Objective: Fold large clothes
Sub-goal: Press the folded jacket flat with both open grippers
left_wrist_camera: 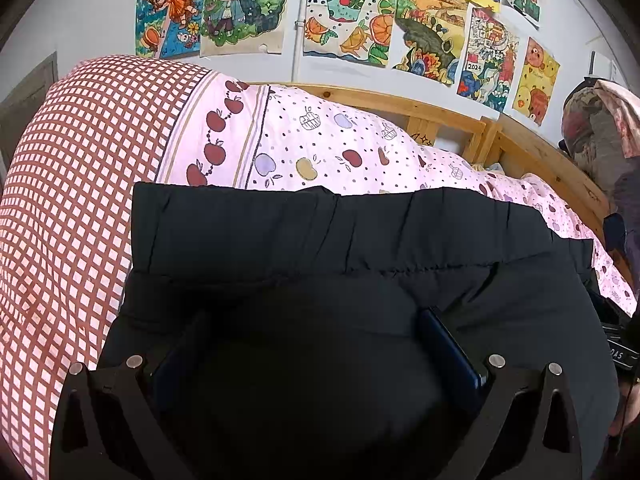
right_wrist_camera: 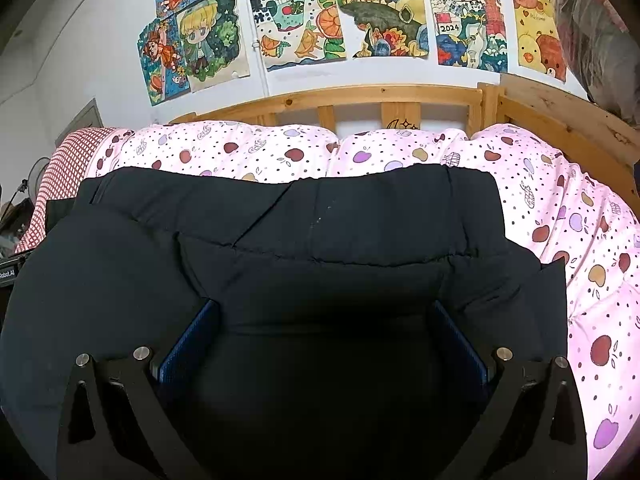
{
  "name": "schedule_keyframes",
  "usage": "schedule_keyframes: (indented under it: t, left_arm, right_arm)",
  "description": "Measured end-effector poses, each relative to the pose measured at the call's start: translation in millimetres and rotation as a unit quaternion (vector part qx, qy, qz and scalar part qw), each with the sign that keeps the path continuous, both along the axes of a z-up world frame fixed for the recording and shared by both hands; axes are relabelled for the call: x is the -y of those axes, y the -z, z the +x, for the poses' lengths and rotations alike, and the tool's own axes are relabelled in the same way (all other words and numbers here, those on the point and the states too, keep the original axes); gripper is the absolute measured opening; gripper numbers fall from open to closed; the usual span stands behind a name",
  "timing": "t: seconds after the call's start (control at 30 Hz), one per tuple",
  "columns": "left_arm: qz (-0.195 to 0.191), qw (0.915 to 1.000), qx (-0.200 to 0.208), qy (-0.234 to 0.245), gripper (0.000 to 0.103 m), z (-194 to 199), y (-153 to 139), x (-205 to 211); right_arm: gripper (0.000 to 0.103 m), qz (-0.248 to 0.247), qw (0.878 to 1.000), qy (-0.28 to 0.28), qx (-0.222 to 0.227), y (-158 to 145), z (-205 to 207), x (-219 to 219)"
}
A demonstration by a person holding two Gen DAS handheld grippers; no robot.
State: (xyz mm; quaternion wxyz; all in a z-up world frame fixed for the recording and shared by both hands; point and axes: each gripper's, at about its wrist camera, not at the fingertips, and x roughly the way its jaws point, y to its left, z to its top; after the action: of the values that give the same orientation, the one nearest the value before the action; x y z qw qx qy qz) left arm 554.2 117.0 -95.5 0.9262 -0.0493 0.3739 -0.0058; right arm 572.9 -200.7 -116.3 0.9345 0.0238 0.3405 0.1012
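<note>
A black padded garment point(left_wrist_camera: 320, 232) lies folded on the bed, its stitched band along the far edge. In the left wrist view my left gripper point(left_wrist_camera: 312, 316) is open, its blue-padded fingers point(left_wrist_camera: 452, 344) spread wide over the left part of the cloth. A bulge of black fabric sits between them. In the right wrist view the same garment point(right_wrist_camera: 320, 216) fills the lower frame. My right gripper point(right_wrist_camera: 324, 304) is open too, its fingers point(right_wrist_camera: 188, 344) spread wide over the right part of the cloth. The garment's near edge is hidden under both grippers.
A pink apple-print duvet point(left_wrist_camera: 320, 140) point(right_wrist_camera: 580, 240) covers the bed behind and to the right of the garment. A red checked cover point(left_wrist_camera: 72, 180) bulges at the left. A wooden bed rail point(right_wrist_camera: 360, 96) runs below a wall of drawings point(right_wrist_camera: 380, 12). Piled fabric point(left_wrist_camera: 592, 132) sits far right.
</note>
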Motion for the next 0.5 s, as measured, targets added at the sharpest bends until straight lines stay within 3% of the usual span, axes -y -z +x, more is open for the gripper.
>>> schedule_keyframes:
  t: [0.27, 0.5]
  left_arm:
    - [-0.002, 0.9999, 0.012, -0.001, 0.103, -9, 4, 0]
    - [-0.016, 0.9997, 0.02, 0.005, 0.103, -20, -3, -3]
  right_arm:
    - [0.102, -0.051, 0.998, 0.026, 0.028, -4, -11, -14]
    - [0.102, -0.048, 0.998, 0.033, 0.038, -12, -20, -5]
